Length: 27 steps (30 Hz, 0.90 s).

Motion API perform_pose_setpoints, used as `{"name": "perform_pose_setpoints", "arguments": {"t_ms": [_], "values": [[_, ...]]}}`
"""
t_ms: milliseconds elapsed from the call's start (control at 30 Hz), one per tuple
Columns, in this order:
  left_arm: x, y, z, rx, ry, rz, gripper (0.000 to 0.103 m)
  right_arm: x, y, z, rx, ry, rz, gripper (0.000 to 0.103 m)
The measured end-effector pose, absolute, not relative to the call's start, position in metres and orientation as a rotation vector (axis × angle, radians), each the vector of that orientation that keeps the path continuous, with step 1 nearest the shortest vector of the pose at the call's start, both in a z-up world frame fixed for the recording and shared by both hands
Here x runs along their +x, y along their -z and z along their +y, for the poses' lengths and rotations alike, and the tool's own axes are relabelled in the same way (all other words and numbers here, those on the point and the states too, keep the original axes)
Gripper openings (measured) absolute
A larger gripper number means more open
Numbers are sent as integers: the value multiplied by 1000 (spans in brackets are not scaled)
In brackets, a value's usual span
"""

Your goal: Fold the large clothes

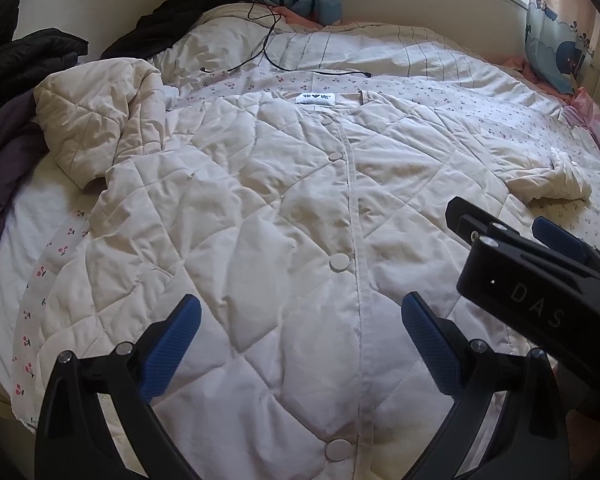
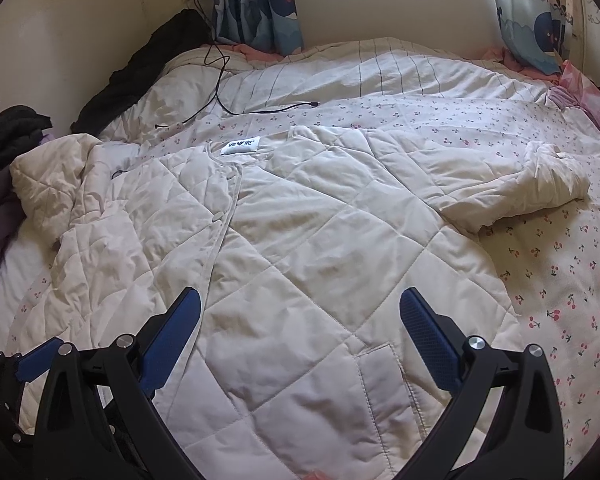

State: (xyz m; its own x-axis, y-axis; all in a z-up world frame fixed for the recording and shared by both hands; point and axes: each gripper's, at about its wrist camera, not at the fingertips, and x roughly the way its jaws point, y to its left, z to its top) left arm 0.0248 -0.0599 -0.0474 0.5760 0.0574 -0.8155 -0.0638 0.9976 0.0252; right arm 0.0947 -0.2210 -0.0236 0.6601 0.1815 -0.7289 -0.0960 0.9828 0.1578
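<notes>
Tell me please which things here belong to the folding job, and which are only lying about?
For the job:
- quilted cream jacket, spread flat on the bed
- left tool, open
- right tool, open

Lying about:
- black cable
- dark clothes at the bed's edge
- curtains

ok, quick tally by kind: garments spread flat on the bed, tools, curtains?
Quilted jacket: 1
Tools: 2 (left tool, right tool, both open)
Curtains: 2
Total: 5
</notes>
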Motion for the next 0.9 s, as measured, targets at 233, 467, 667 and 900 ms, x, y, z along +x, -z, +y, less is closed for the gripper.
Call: {"name": "perform_pose_setpoints", "arguments": {"t_ms": [233, 467, 667, 900], "values": [[23, 45, -58, -17, -69, 954, 96, 95, 26, -218, 98, -157, 838, 96], [23, 45, -57, -17, -69, 955, 96, 96, 26, -219, 106, -148, 844, 96], [23, 45, -58, -17, -66, 953, 96, 98, 27, -222, 113, -151, 847, 96], [27, 52, -59, -43, -58, 975, 96, 104, 36, -225, 133, -153, 896, 96]]}}
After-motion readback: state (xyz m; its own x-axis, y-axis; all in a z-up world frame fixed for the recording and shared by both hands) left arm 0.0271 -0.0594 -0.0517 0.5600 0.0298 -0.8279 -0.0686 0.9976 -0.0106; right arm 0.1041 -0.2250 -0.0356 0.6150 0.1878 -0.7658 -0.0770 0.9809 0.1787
